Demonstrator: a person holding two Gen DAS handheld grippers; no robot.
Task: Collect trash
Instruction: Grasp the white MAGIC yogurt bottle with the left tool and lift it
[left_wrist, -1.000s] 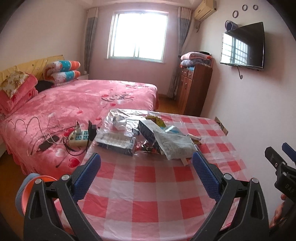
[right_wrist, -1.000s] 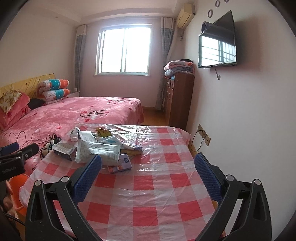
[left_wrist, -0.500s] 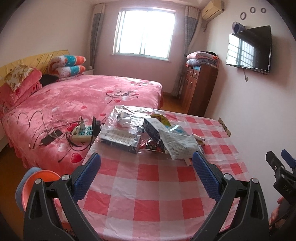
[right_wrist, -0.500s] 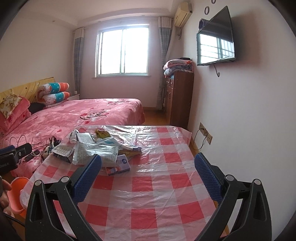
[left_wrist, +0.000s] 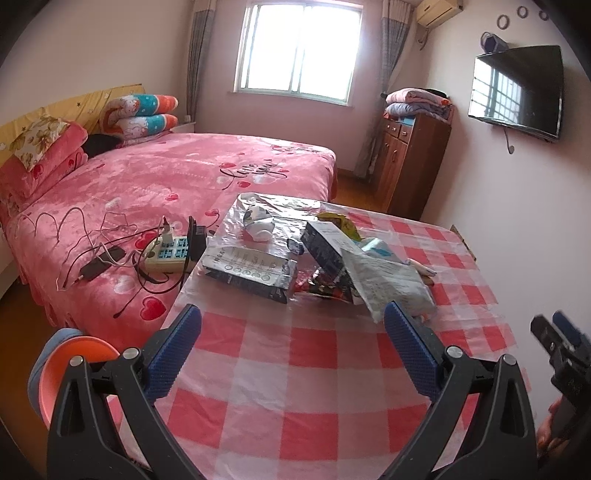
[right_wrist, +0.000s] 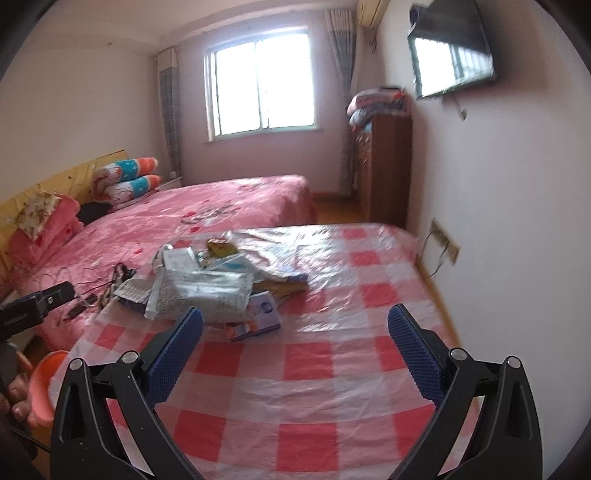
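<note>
Bedroom setting: my table (left_wrist: 295, 369) carries a red-and-white checked cloth under clear plastic and stands against a pink bed (left_wrist: 166, 184).

1. Left tool (left_wrist: 291, 332): released, jaws spread wide, nothing between them. It hovers over the near, bare part of the table, aimed at the trash pile (left_wrist: 325, 262).
2. Right tool (right_wrist: 295, 332): likewise released and holding nothing, over the near half of the table (right_wrist: 332, 369). Its view is blurred.
3. Trash pile location: far left part of the table, near the bed edge. I can identify a flat grey packet (left_wrist: 251, 271), a dark box (left_wrist: 325, 247) tilted on other items, a white printed bag (left_wrist: 388, 280) leaning against the box, a small white-and-dark round item (left_wrist: 258, 223), and a yellow wrapper (left_wrist: 340, 221). From the right view, a small purple-and-white box (right_wrist: 255, 314) lies just beside the pile (right_wrist: 207, 288), on the near side.
4. Orange bin (left_wrist: 74, 369): low at the left, beside the table's near corner.
5. Power strip (left_wrist: 170, 253) with cables: on the bed, just beside the table edge.
</note>
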